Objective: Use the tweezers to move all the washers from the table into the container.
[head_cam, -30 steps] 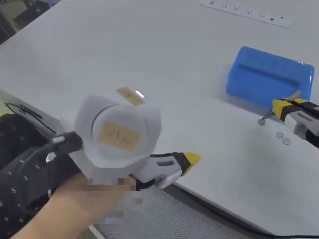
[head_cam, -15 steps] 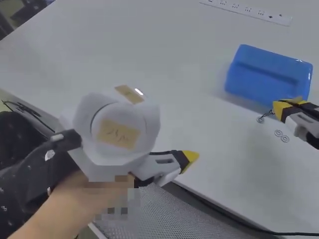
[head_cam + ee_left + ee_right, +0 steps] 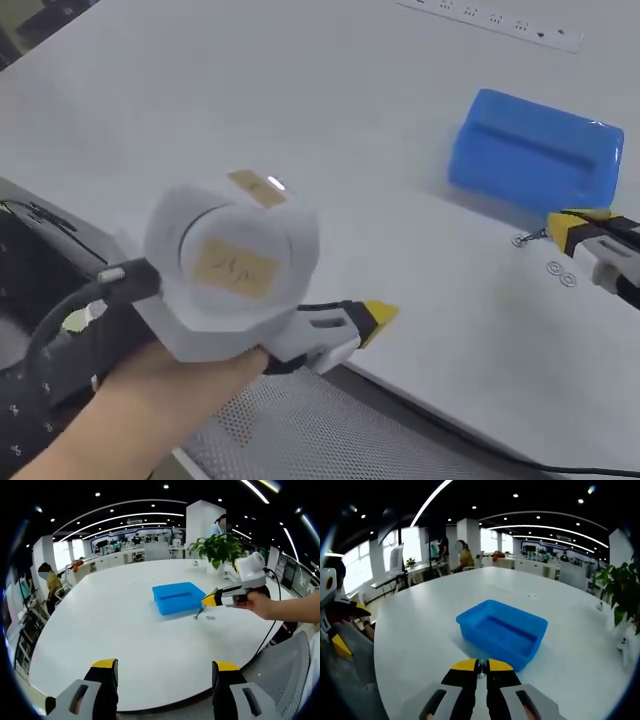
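I note the right gripper [image 3: 481, 666] clamped on the tweezers [image 3: 530, 238], the left gripper [image 3: 165, 665] gaping and empty, two washers [image 3: 561, 274] on the table [image 3: 300, 120] at the blue container's [image 3: 535, 150] six o'clock, none visibly inside.

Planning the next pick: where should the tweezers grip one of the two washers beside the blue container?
Across the ring, probably: one tip through the hole, one outside the rim, coming from above. The washers lie flat on the table, so the thin edge offers little to pinch sideways. The tweezers in the right gripper sit beside them.
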{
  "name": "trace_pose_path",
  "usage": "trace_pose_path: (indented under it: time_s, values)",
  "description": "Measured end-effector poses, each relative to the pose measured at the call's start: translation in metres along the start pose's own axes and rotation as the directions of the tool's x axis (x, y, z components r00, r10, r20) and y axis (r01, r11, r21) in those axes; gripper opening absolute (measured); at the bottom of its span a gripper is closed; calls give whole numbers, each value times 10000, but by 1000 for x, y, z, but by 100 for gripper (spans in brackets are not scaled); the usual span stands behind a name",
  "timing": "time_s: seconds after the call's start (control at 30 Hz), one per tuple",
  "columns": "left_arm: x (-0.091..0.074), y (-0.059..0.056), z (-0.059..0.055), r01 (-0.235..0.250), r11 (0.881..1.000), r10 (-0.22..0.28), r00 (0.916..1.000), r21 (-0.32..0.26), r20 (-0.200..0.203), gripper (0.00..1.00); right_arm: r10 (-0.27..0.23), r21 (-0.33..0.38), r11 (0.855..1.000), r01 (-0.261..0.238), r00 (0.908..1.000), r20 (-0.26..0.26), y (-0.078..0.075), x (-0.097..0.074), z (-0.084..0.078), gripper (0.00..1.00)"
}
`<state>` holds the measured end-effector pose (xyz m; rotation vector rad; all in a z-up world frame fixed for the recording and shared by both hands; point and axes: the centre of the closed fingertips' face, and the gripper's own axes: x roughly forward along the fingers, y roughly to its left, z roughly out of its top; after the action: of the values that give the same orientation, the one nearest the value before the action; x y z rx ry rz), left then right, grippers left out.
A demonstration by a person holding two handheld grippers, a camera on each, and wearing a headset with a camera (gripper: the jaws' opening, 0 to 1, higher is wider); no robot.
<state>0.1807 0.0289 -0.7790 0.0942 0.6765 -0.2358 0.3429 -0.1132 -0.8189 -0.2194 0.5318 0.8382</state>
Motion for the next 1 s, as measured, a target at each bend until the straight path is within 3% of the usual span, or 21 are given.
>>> trace_pose_path:
  time_s: [0.43,0.57,0.63,0.67,0.8,1.0]
  values:
    - [4,1,0,81,10000,-81,10000,58,12,78,-97,-576,9983,69,9988,-490,-1,13,9,0]
    - [5,2,0,112,9999,-112,9999,69,3,79,-45,-475,9989,19,9985,-553,-1,13,9,0]
    - [5,3,-1,116,9999,-116,9999,51,-9,79,105,-88,9999,-110,9982,-596,0,12,9,0]
    - [5,4,-1,110,9999,-110,9999,52,-19,79,281,301,9992,-264,9979,-586,3,11,9,0]
    - [6,7,-1,88,10000,-88,10000,-29,-20,79,331,365,9988,-314,9983,-483,4,6,13,0]
    - [10,11,-2,136,9999,-136,9999,-32,-27,78,349,620,9975,-352,9994,58,2,0,37,0]
